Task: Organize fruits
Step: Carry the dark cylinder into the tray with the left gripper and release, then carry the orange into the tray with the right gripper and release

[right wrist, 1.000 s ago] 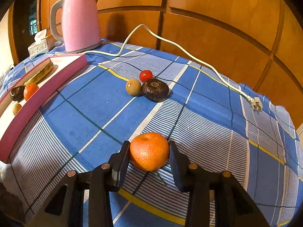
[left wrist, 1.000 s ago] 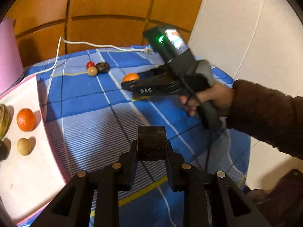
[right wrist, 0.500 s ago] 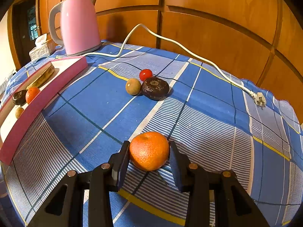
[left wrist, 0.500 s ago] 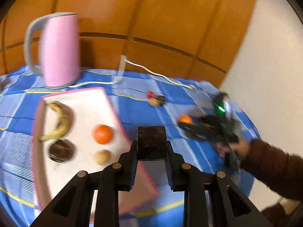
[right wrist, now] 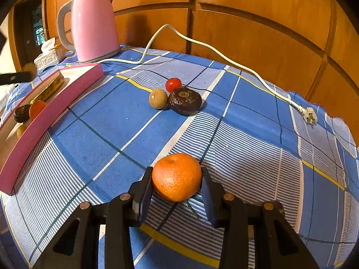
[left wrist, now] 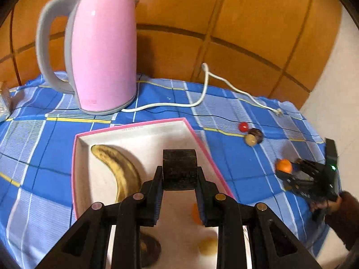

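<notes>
My left gripper (left wrist: pixel 179 176) is shut on a dark brown round fruit (left wrist: pixel 179 168) and hovers over the white, pink-rimmed tray (left wrist: pixel 134 129). In the tray lie a banana (left wrist: pixel 116 165), a dark fruit (left wrist: pixel 153 250), a tan fruit (left wrist: pixel 207 245) and an orange one (left wrist: pixel 194 215) half hidden by a finger. My right gripper (right wrist: pixel 177 179) is shut on a tangerine (right wrist: pixel 176 177) low over the blue checked cloth. Further back a red tomato (right wrist: pixel 173 84), a tan fruit (right wrist: pixel 158 98) and a dark fruit (right wrist: pixel 185 100) sit together.
A pink kettle (left wrist: pixel 101 51) stands behind the tray, and its white cord (right wrist: pixel 202 47) runs across the cloth to a plug (right wrist: pixel 309 114). A tissue box (right wrist: pixel 48 56) sits at the far left. Wooden panelling closes off the back. The table edge curves round on the right.
My left gripper has swung left with the dark fruit, from facing the right gripper to above the tray near the kettle. The right gripper has stayed put with the tangerine.
</notes>
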The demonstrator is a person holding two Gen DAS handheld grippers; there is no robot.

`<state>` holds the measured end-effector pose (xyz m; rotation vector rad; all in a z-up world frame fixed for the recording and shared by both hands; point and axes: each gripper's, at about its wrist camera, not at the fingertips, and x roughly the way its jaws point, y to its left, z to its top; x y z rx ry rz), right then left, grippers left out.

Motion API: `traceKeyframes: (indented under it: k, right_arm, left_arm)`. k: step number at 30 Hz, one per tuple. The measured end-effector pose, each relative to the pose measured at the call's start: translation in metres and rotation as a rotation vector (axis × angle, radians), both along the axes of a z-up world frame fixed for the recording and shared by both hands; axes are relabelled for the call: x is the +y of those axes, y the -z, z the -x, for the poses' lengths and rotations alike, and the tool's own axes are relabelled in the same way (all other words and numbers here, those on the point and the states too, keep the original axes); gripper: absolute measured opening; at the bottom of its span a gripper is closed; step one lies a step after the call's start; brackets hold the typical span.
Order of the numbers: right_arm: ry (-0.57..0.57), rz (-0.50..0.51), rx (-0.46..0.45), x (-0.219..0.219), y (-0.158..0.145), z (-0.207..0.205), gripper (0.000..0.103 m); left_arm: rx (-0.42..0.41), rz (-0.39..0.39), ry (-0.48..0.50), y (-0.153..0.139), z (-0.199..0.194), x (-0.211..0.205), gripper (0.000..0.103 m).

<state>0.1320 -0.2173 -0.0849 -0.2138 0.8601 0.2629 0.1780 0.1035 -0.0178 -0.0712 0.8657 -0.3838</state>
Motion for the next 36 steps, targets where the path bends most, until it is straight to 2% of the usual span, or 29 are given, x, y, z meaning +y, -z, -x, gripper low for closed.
traceKeyframes:
  k: [6,8,11,14,16,18,21,24,30,36]
  right_arm:
    - [0.0,-0.004,0.002,-0.001,0.0,0.0,0.04]
    - [0.0,-0.003,0.001,0.0,0.001,0.0,0.04]
    - [0.0,-0.003,0.001,0.0,0.001,0.0,0.04]
    - [0.0,-0.002,0.001,-0.001,0.001,-0.001,0.04]
    - [0.001,-0.001,0.001,0.0,0.001,-0.001,0.04]
    - [0.001,0.004,-0.001,0.0,0.001,-0.001,0.04]
    - [0.002,0.008,-0.002,0.001,0.001,0.0,0.04]
    - [0.002,0.012,-0.002,0.002,0.001,0.0,0.04]
    - [0.004,0.012,-0.001,0.002,0.001,0.0,0.04]
    - [0.005,0.01,0.001,0.002,0.001,0.0,0.04]
  left_arm:
    - [0.059,-0.032,-0.045,0.022,-0.036,-0.003,0.028]
    - [0.071,-0.036,-0.064,0.026,-0.04,-0.002,0.038]
    - [0.035,-0.05,-0.058,0.02,-0.033,-0.003,0.044]
    - [-0.008,-0.055,-0.059,0.008,-0.016,-0.005,0.046]
    - [-0.04,-0.091,-0.079,0.0,-0.002,-0.007,0.047]
    - [-0.052,-0.086,-0.112,-0.008,0.015,-0.006,0.053]
    - [-0.042,-0.104,-0.173,-0.012,0.038,-0.006,0.054]
    - [-0.038,-0.087,-0.212,-0.013,0.063,-0.002,0.054]
    - [-0.042,-0.047,-0.229,-0.012,0.104,0.001,0.054]
    - [-0.02,-0.015,-0.225,-0.005,0.128,0.002,0.054]
